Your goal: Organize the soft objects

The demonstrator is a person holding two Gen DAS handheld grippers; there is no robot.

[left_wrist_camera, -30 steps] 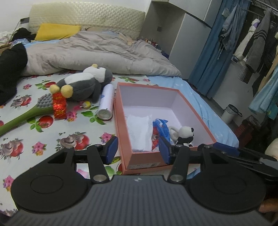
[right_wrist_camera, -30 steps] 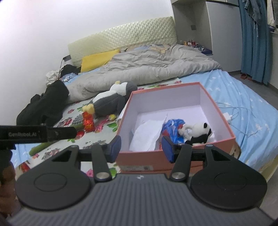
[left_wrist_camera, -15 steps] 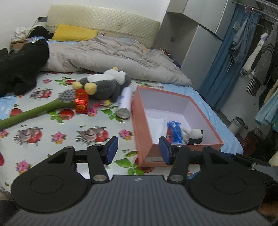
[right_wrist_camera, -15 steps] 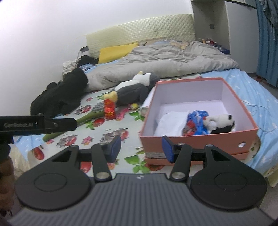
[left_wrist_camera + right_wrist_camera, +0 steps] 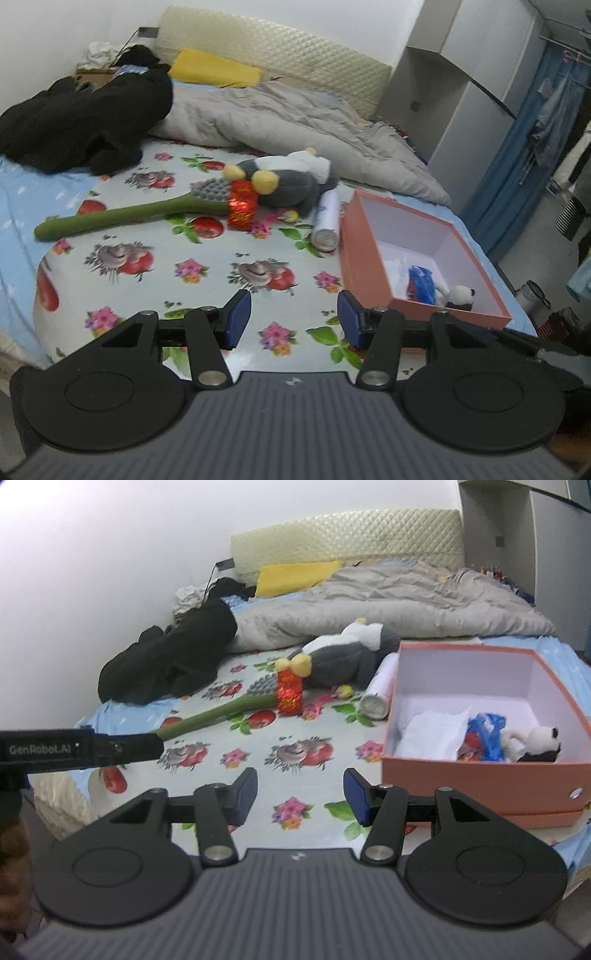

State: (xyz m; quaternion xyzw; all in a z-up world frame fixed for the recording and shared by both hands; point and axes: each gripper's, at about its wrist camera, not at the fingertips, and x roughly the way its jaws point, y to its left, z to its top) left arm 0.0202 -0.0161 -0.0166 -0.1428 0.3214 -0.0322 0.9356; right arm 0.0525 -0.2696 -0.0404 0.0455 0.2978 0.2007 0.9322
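- Done, judging by contents: small panda plush [image 5: 537, 744], blue bag [image 5: 487, 734], white cloth [image 5: 432, 733] already in salmon cardboard box [image 5: 480, 784].
- Left: grey-white penguin plush [image 5: 343, 657], green plush brush [image 5: 122, 216] on floral sheet, beside box.
- Left gripper [image 5: 293, 319], right gripper [image 5: 300, 794]: both spread, empty.

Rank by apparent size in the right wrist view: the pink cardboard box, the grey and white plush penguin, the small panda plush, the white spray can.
1. Pink cardboard box, nearest the camera
2. Grey and white plush penguin
3. Small panda plush and white spray can: too alike to rank
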